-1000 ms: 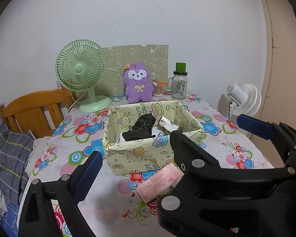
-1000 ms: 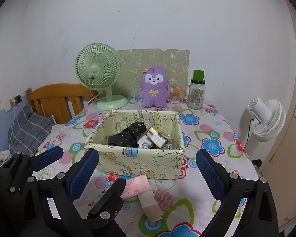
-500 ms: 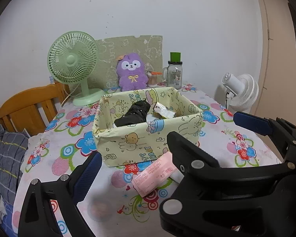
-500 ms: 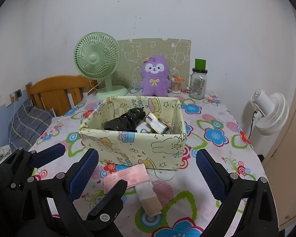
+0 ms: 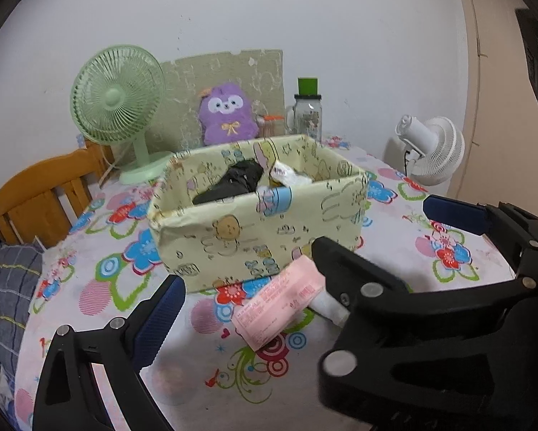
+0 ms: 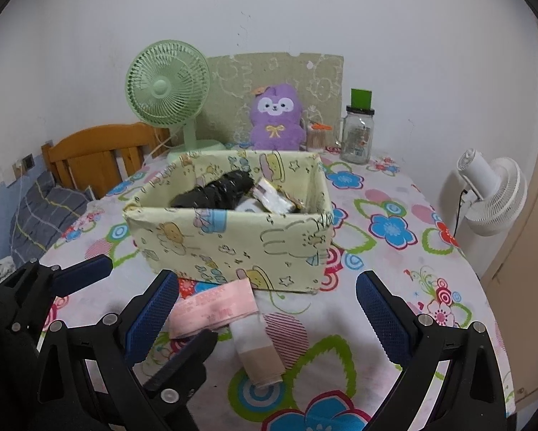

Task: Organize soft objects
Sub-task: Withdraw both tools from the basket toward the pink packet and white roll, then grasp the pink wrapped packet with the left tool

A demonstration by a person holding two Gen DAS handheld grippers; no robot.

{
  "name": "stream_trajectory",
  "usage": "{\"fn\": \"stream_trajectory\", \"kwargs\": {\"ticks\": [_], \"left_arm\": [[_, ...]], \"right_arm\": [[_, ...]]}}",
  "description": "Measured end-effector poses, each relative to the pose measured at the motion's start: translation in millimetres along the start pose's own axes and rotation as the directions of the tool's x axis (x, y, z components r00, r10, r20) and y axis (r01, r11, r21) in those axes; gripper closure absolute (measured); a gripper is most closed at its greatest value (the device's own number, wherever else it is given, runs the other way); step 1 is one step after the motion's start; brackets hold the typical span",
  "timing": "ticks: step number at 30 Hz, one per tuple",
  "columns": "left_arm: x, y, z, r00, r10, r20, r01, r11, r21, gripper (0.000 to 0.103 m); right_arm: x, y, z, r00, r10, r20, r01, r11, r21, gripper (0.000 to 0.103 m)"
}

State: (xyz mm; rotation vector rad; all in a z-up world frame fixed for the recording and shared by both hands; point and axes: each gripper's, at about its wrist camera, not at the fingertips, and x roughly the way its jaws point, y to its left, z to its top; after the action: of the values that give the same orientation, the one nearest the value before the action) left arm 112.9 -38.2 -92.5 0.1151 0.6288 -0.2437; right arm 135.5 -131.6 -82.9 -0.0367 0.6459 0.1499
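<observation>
Both my left gripper (image 5: 304, 251) and right gripper (image 6: 269, 309) hang spread and empty, reaching for the flat pink soft packet (image 6: 213, 308) lying at six o'clock of the pale-yellow cartoon-print fabric box (image 6: 233, 248); next, I judge, straddle and pinch.

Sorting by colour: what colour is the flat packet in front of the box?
Pink packet; right wrist view shows it best.

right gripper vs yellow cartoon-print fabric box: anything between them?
Yes. In the right wrist view, a pink flat packet and a white-and-beige packet lie on the floral tablecloth between the open right gripper and the yellow cartoon-print fabric box.
</observation>
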Motion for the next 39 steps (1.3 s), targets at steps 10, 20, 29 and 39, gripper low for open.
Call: {"fn": "stream_trajectory", "kwargs": {"ticks": [10,20,29,39], "left_arm": [[23.7,1.4,-12.3,0.998,-0.011,-0.067,0.011,1.000,0.006,0.004],[45.7,11.1,-16.3,0.993,0.014,-0.114,-0.012,1.000,0.011,0.005],[62.5,-2.4,-20.3,0.986,-0.006,-0.165,0.020,0.996,0.087,0.011],[75.7,2.5,-15.7,0.973,-0.064,-0.221,0.077,0.996,0.052,0.025]], "right_arm": [[19.0,-7.0,-15.3,0.999,-0.001,-0.054,0.001,1.000,-0.001,0.003],[38.7,-21.0,-22.6,0.995,-0.038,-0.093,0.041,0.999,0.031,0.005],[56.4,-21.4,-25.7,0.991,-0.033,-0.133,0.036,0.999,0.019,0.006],[63.3,-22.1,-24.4,0.990,-0.026,-0.139,0.031,0.999,0.032,0.006]]}}
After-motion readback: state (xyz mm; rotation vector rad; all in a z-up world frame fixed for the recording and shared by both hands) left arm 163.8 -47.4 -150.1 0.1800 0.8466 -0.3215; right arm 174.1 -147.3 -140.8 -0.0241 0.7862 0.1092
